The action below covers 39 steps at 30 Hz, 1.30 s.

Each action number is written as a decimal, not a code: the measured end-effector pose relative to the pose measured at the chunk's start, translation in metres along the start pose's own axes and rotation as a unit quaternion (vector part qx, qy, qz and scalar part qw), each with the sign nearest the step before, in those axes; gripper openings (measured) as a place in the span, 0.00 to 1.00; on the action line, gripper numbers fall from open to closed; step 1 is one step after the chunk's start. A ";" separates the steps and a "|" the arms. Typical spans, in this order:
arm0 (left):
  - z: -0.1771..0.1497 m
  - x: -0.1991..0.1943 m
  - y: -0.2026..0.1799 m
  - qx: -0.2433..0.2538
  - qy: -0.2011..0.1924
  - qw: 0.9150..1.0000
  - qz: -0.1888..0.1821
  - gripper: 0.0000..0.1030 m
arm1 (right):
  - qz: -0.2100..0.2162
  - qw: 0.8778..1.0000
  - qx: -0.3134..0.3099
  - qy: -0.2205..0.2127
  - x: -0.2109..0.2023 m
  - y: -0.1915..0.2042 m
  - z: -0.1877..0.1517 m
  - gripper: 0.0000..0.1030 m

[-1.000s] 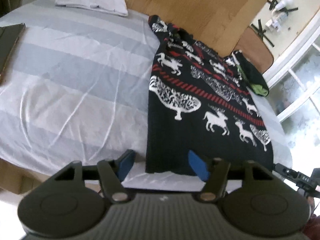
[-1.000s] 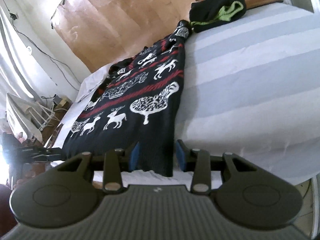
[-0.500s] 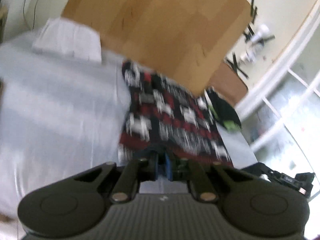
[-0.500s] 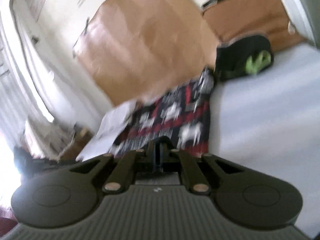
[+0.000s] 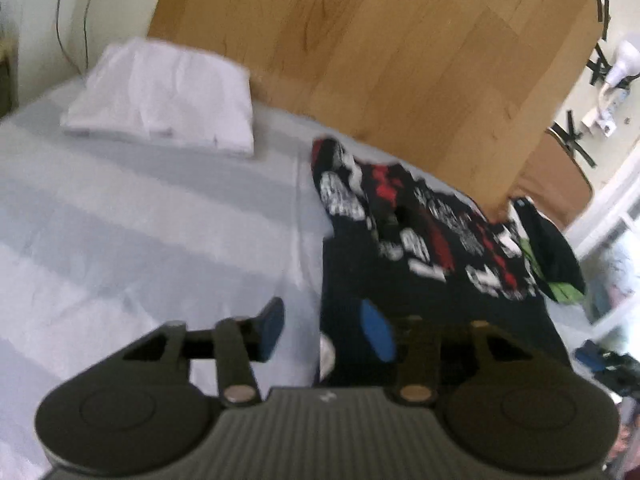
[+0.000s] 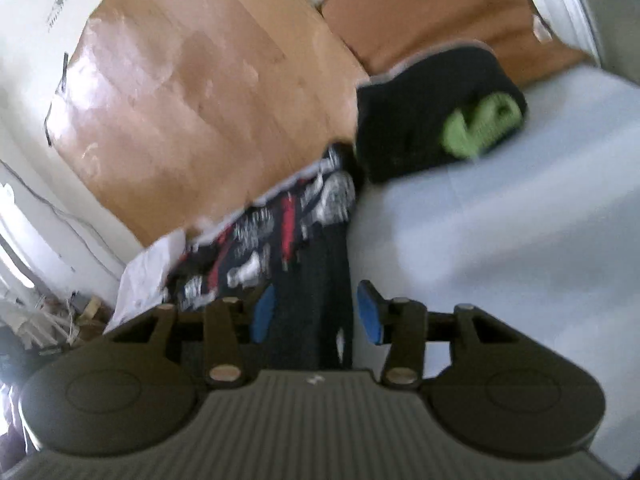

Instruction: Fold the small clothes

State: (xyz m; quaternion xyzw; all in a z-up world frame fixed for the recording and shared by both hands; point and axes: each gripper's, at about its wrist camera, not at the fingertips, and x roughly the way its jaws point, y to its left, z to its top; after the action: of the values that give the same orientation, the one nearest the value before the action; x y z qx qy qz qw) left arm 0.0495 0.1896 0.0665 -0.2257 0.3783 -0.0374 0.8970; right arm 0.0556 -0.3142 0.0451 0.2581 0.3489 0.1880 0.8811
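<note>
A black sweater with white reindeer and red stripes lies on the striped bed sheet, its plain black hem half folded over the patterned half. My left gripper is open, its fingers astride the sweater's near left edge. In the right wrist view the sweater runs away from me, and my right gripper is open over its near right edge. Neither gripper holds cloth.
A folded white garment lies at the far left of the bed. A black and green garment lies at the far right, also in the left wrist view. A wooden board stands behind the bed.
Both grippers shut on the sweater's near hem, carried it forward over the patterned part, then opened and let go. The hem now lies folded over the sweater.
</note>
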 end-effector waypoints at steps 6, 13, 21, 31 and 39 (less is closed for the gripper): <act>-0.016 0.020 -0.009 0.018 0.041 0.999 -0.017 0.10 | -0.039 0.999 -0.018 0.020 0.005 0.014 -0.032 0.11; 0.004 0.001 -0.019 0.124 0.064 0.990 0.013 0.27 | -0.075 0.992 -0.093 0.036 0.003 0.035 -0.004 0.31; 0.113 0.042 -0.088 0.238 -0.038 0.970 0.033 0.46 | 0.019 0.990 -0.139 0.008 0.089 0.082 0.114 0.39; 0.187 0.262 -0.111 0.184 0.058 0.980 0.041 0.65 | -0.059 0.975 -0.154 0.148 0.319 0.073 0.162 0.44; 0.178 0.281 -0.121 0.202 0.089 0.975 -0.014 0.09 | -0.010 0.967 -0.180 0.182 0.340 0.071 0.147 0.11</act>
State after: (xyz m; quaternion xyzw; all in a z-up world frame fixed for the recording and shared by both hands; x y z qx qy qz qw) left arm 0.3851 0.0811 0.0422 -0.0407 0.4377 -0.1459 0.8863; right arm 0.3830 -0.1310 0.0026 0.0534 0.4667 0.2824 0.8364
